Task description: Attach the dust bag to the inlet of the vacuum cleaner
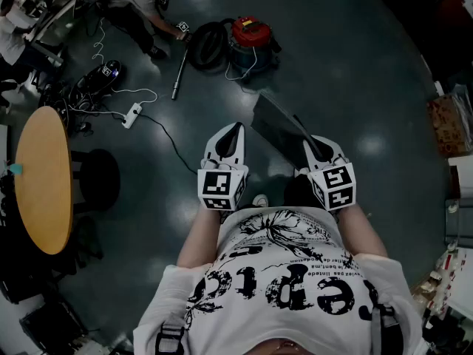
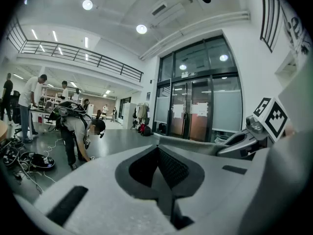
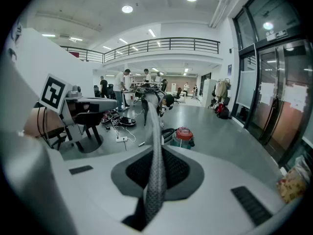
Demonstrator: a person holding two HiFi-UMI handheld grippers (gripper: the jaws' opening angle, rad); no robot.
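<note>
Open hall, dark grey floor (image 1: 355,65). Right hand-held gripper (image 1: 316,148) clenched on dust bag (image 1: 277,128), whose long axis ran ahead-left. Left hand-held gripper (image 1: 235,130) was closed and empty. Vacuum cleaner (image 1: 251,39) stood on floor well ahead of both, roughly in line with left hand.

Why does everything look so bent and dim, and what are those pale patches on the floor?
Head view: dim overall; light glares as pale spots on the glossy floor. Left gripper view: the wide lens bows the balcony railing. Right gripper view: the dust bag, close to the lens, is blurred.
</note>
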